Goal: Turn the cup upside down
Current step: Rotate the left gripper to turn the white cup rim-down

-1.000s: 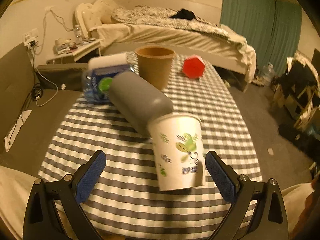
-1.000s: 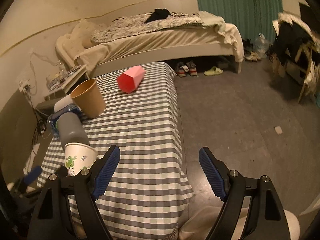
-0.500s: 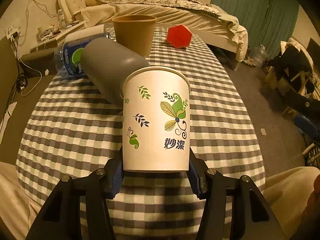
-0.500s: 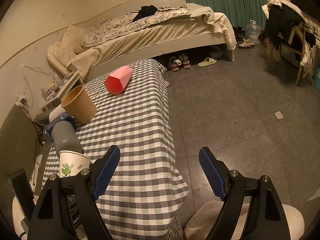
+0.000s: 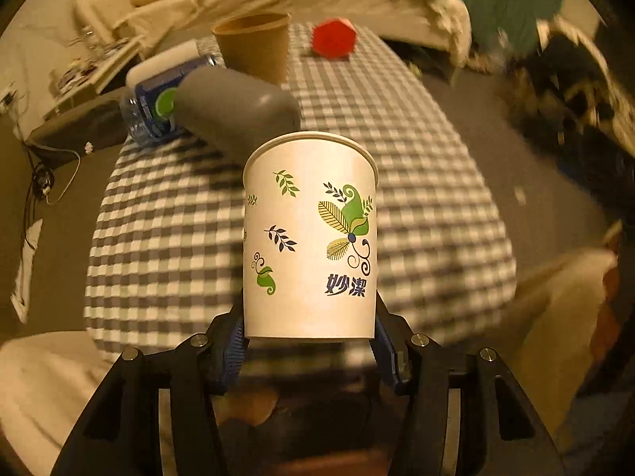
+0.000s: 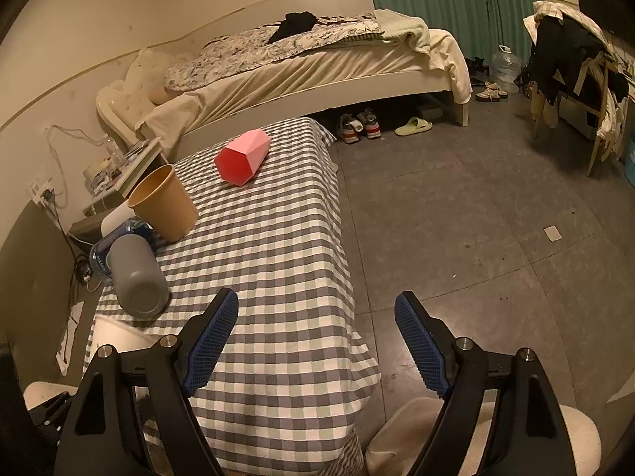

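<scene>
Left claw [image 5: 309, 341] clamped on the base of the paper cup [image 5: 309, 234], held upright above the near end of the table [image 5: 416, 166], mouth up, long axis pointing straight away from the claw. Calls for a wrist roll to turn the mouth downward. Right claw [image 6: 316, 343] gaping wide, empty, farther off.

A table [image 6: 278, 261] covered in a grey and white checked cloth stands in a bedroom. On it, a brown paper cup [image 6: 164, 208] stands upright near the far left. Beside it a grey bottle [image 6: 137, 277] lies on its side, touching a blue-labelled water bottle [image 5: 154, 103] that also lies flat. A red faceted container [image 6: 242, 156] lies on its side farther back. Beyond the table is an unmade bed [image 6: 317, 59], with shoes [image 6: 359, 127] and a slipper [image 6: 412, 125] on the floor and green curtains [image 6: 448, 4] behind.
</scene>
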`<state>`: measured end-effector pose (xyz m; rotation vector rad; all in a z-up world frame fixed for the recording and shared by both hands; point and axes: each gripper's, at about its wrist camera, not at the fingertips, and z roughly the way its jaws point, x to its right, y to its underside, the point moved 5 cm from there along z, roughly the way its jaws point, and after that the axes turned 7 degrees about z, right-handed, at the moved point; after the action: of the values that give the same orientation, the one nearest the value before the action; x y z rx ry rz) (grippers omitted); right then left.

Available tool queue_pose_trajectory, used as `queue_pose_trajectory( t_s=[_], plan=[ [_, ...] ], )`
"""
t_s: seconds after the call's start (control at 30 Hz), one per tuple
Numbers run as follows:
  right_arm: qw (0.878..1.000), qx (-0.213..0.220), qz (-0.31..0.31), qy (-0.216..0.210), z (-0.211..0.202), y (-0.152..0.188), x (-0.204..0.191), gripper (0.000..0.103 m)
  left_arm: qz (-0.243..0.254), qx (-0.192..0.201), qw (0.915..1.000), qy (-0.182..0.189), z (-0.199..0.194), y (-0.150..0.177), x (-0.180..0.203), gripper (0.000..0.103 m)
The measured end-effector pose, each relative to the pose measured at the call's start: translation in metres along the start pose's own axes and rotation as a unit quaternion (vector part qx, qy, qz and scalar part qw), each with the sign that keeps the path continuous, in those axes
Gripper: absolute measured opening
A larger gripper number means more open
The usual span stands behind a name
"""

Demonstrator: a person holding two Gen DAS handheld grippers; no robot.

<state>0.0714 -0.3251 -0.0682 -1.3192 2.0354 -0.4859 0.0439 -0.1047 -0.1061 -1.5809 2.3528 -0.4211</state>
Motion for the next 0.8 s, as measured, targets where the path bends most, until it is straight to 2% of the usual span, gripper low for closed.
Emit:
queue_pose_trajectory(
  t_s=[0.13,0.23,0.37,0.5,0.67,0.8],
  plan=[
    [1.0,-0.001,-0.001,-0.009,-0.001,0.001,-0.003,0.081,0.036,-0.059,0.9976,-0.002,-0.001,0.011,-0.006,0.056],
    [1.0,-0.005,0.002,-0.015,0.0,0.001,-0.003,0.081,0.055,-0.107,0.9927,-0.001,0.0,0.014,-0.013,0.056],
    [1.0,-0.016,0.011,-0.023,0.004,0.001,0.0,0.081,0.1,-0.173,0.9797,-0.012,0.007,0.009,-0.016,0.056],
    [0.999,-0.029,0.019,-0.027,0.01,0.001,0.004,0.081,0.164,-0.207,0.9636,-0.041,0.016,-0.005,-0.011,0.056],
    [0.998,-0.035,0.025,-0.039,0.012,-0.001,0.005,0.081,0.19,-0.264,0.945,-0.037,0.027,-0.019,-0.004,0.056],
    [0.997,-0.041,0.034,-0.047,0.013,0.0,0.007,0.081,0.219,-0.271,0.9358,-0.053,0.029,-0.038,0.001,0.056]
  ],
)
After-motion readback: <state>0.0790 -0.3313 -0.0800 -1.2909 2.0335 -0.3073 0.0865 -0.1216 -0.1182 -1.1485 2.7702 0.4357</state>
